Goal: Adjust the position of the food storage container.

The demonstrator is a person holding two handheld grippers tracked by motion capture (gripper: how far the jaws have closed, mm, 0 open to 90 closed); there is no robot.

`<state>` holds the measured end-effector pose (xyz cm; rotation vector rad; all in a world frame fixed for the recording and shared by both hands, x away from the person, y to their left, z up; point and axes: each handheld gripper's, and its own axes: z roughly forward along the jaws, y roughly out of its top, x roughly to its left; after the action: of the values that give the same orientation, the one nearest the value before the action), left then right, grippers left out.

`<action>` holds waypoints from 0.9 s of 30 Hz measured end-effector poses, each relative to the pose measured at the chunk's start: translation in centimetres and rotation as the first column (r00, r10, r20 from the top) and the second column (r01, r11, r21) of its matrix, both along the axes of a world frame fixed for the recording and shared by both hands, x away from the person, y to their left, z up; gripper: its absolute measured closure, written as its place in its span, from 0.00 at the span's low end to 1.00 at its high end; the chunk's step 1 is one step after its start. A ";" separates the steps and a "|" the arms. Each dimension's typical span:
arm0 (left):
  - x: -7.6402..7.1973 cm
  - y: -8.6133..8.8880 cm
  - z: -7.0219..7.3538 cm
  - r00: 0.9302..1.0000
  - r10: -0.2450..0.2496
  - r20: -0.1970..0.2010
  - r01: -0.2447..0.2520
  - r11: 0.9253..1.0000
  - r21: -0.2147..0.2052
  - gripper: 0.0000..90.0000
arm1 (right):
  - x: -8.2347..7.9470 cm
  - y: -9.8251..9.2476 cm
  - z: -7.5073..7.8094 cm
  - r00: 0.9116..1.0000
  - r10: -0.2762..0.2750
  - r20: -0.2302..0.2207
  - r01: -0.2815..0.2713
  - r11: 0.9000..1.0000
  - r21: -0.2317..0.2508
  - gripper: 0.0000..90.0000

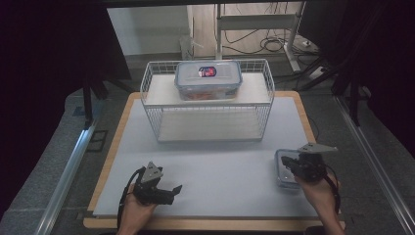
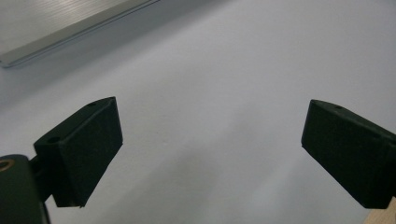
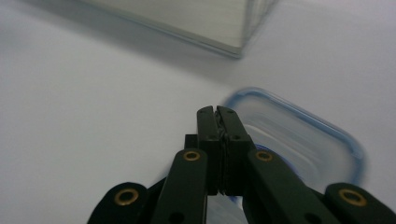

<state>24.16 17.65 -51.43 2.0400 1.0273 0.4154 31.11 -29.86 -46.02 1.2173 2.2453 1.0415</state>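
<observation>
The right claw [image 3: 218, 112], jaws pressed together on nothing, hovers over the near edge of the lid [image 3: 299, 135] lying on the surface [image 3: 93, 116].

left gripper [image 1: 169, 190]: jaws wide apart, pointing to 3 o'clock | right gripper [image 3: 217, 111]: jaws pressed together, pointing to 10 o'clock

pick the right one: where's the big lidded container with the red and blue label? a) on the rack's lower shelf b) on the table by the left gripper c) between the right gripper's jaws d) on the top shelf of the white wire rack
d: the high view shows the lidded container sitting on the top shelf of the wire rack at the far side of the table, well away from both grippers.
</observation>
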 end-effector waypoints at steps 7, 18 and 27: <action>0.0 0.0 0.0 1.000 -0.001 0.007 0.001 1.000 -0.001 0.06 | -0.4 -3.4 0.0 0.994 -0.111 0.004 0.111 0.994 0.014 1.00; 0.0 -0.2 -0.1 1.000 -0.007 0.010 0.007 1.000 0.005 0.06 | -0.8 -5.8 -1.4 0.976 -0.206 -0.068 0.203 0.978 -0.050 1.00; 0.0 -0.2 -0.1 1.000 -0.008 0.010 0.008 1.000 0.003 0.06 | -0.8 -4.8 -1.6 0.979 -0.189 -0.079 0.184 0.980 -0.071 1.00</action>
<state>24.18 17.42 -51.55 2.0413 1.0128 0.4232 30.27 -34.69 -47.58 1.4378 2.1587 0.8555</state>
